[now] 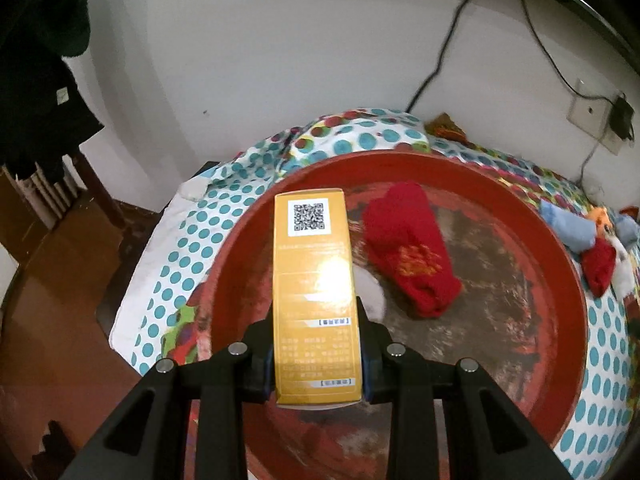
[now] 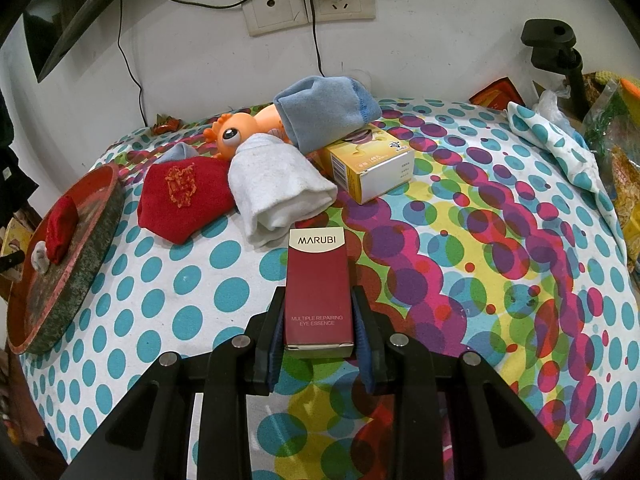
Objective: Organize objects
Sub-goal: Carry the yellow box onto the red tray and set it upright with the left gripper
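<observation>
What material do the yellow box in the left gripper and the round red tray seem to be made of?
Yellow box: likely glossy printed cardboard; it has sharp folded edges and a bright glare spot. Round red tray: red paint or lacquer, worn off in patches to a dull dark base, perhaps wood or metal; I cannot tell which.

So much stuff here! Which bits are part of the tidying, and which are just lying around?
Part of the job:
left claw holding yellow box
right claw holding red box
red tray
red sock in the tray

Lying about:
wall sockets
cables
black stand
</observation>
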A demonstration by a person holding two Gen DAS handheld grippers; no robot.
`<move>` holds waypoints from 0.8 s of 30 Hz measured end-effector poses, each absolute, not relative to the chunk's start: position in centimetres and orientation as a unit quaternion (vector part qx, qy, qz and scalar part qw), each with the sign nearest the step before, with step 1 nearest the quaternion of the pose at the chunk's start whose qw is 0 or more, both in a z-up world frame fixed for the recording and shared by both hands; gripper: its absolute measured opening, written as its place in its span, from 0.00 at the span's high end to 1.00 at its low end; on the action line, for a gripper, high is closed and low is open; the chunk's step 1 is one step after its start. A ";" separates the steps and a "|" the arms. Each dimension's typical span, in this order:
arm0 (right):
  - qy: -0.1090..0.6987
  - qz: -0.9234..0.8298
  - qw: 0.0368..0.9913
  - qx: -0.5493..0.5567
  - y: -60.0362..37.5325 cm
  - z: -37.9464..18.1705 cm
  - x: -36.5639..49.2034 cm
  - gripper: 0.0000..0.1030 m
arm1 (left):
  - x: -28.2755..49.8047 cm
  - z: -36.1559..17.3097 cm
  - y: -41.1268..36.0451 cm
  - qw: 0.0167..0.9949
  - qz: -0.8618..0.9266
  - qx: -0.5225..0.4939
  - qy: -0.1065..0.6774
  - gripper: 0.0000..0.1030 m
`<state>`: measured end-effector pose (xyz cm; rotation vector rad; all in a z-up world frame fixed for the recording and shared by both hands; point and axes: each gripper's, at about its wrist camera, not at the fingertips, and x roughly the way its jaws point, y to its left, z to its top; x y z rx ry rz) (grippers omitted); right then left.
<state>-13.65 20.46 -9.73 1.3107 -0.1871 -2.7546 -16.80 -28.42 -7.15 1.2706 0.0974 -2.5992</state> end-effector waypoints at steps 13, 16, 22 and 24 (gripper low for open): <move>-0.060 -0.901 0.041 0.428 20.4 -9.8 -13.6 0.73 | -19.4 -8.6 -31.7 0.144 -0.877 0.455 0.048 0.70; -0.057 -0.901 0.040 0.429 20.5 -9.8 -13.7 0.73 | -19.1 -9.3 -31.8 0.145 -0.875 0.459 0.043 0.70; -0.049 -0.901 0.036 0.430 20.6 -9.8 -13.8 0.73 | -18.5 -9.9 -32.3 0.139 -0.874 0.460 0.067 0.69; -0.047 -0.901 0.035 0.430 20.5 -9.8 -13.8 0.73 | -18.4 -9.9 -32.5 0.141 -0.873 0.462 0.072 0.66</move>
